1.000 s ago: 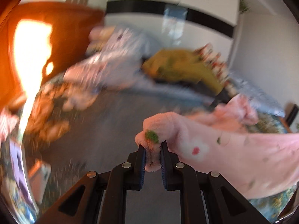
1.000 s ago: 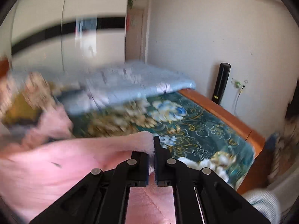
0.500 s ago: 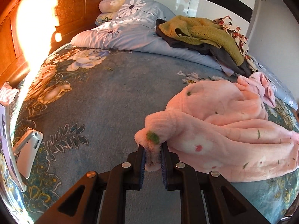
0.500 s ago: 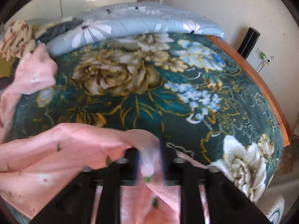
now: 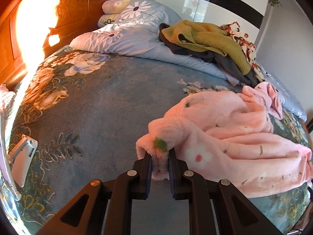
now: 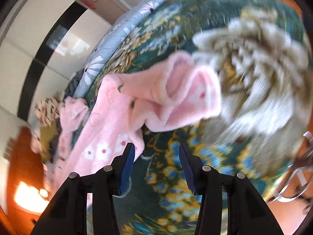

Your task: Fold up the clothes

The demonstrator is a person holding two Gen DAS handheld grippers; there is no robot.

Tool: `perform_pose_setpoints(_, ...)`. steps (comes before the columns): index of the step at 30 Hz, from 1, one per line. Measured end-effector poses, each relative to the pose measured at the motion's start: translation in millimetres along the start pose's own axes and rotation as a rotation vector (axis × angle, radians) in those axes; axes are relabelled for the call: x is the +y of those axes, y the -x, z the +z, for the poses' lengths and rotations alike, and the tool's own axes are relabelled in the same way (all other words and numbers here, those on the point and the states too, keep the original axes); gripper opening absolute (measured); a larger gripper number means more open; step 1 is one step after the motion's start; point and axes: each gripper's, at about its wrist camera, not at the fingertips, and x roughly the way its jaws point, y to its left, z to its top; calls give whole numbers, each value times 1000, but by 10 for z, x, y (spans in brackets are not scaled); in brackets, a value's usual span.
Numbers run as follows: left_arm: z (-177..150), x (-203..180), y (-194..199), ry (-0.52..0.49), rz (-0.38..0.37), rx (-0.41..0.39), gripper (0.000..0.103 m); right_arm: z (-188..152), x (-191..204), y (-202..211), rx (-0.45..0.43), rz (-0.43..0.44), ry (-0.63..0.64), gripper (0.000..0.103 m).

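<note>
A pink fleece garment (image 5: 230, 137) with white flowers lies bunched on the floral bedspread (image 5: 97, 107) at the right. My left gripper (image 5: 160, 153) is shut on one fluffy corner of it, low over the bed. In the right wrist view the garment (image 6: 148, 101) lies ahead with one end, a sleeve or leg opening, facing the camera. My right gripper (image 6: 156, 148) is open and empty just short of it, rolled sideways; this view is blurred.
A pile of clothes, olive knit (image 5: 207, 37) on dark grey and a floral piece, sits on the light blue duvet (image 5: 135, 33) at the back. A wooden headboard (image 5: 64, 9) stands at the back left. A white device (image 5: 21, 164) lies at the left edge.
My right gripper has let go of the garment, opened and rolled sideways. The garment has dropped onto the bed. My left gripper keeps its hold and has lowered.
</note>
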Motion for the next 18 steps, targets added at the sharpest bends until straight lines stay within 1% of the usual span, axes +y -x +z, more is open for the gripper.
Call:
perform_pose_setpoints(2, 8, -10, 37, -1, -2, -10, 16, 14, -18, -104, -11, 50, -63, 48)
perform_pose_setpoints(4, 24, 45, 73, 26, -12, -19, 16, 64, 21, -165, -40, 65, -101, 48)
perform_pose_setpoints(7, 51, 126, 102, 57, -9, -34, 16, 132, 58, -226, -79, 26, -151, 48)
perform_pose_setpoints(9, 107, 157, 134, 73, -16, -52, 16, 171, 36, -201, -127, 7, -197, 48)
perform_pose_setpoints(10, 135, 172, 149, 81, -20, -61, 16, 196, 46, -185, -147, 7, -210, 43)
perform_pose_setpoints(11, 162, 187, 165, 89, -23, -71, 16, 221, 55, -169, -167, 7, -223, 28)
perform_pose_setpoints(12, 190, 203, 181, 97, -27, -80, 16, 247, 76, -166, -174, 2, -223, 18)
perform_pose_setpoints(13, 222, 218, 197, 105, -31, -89, 16, 281, 135, -178, -170, -11, -206, 10)
perform_pose_setpoints(15, 356, 244, 231, 121, -46, -107, 16, 386, 316, -201, -169, -35, -157, 9)
perform_pose_setpoints(18, 595, 250, 292, 132, -52, -145, 16, 640, 658, -206, -180, -38, -75, 8)
